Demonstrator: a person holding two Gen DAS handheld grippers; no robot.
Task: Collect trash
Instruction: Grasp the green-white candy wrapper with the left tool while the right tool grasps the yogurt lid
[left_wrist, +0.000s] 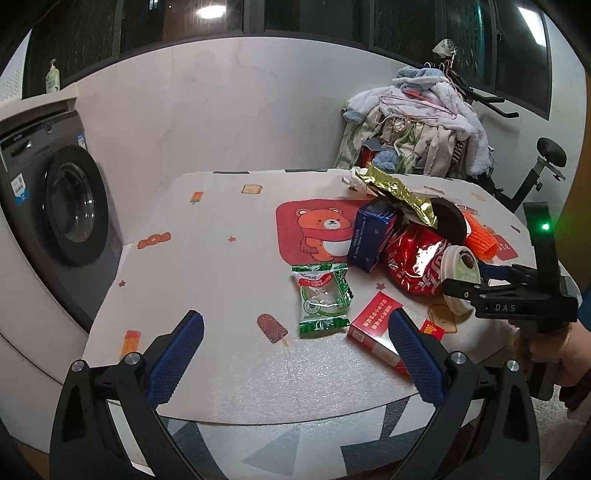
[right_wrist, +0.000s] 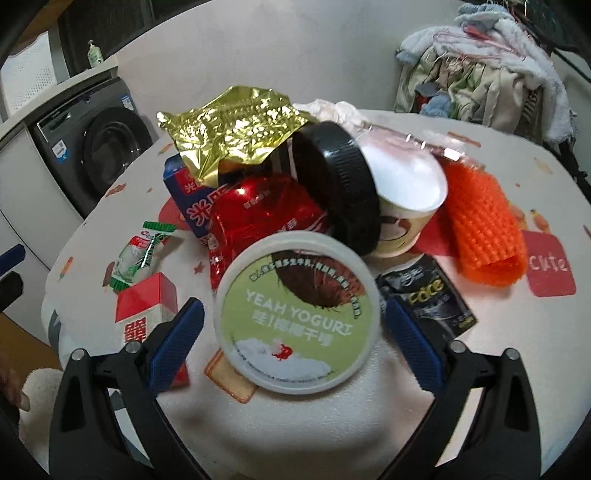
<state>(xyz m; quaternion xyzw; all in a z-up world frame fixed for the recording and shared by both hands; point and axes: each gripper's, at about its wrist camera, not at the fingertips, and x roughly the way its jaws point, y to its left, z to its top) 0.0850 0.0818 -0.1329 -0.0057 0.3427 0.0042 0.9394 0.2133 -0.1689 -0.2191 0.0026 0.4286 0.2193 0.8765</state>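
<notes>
Yogurt lid (right_wrist: 297, 312) sits nearest, between the right gripper (right_wrist: 293, 332) and its wide-spread fingers, apparently unclamped; light, stiff plastic, best pinched across its rim. Beyond it on the surface (right_wrist: 317, 413), crinkly wrappers look slippery. The left gripper (left_wrist: 295, 350) hovers empty, fingers apart.

A washing machine (left_wrist: 62, 199) stands left of the table (left_wrist: 221, 229); laundry pile (left_wrist: 413, 125) behind.

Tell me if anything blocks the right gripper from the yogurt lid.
Nothing visible does. The yogurt lid lies on the table between the open fingers of the right gripper, with bare gaps on both sides. The red foil bag and black lid sit behind it, beyond the fingertips.
</notes>
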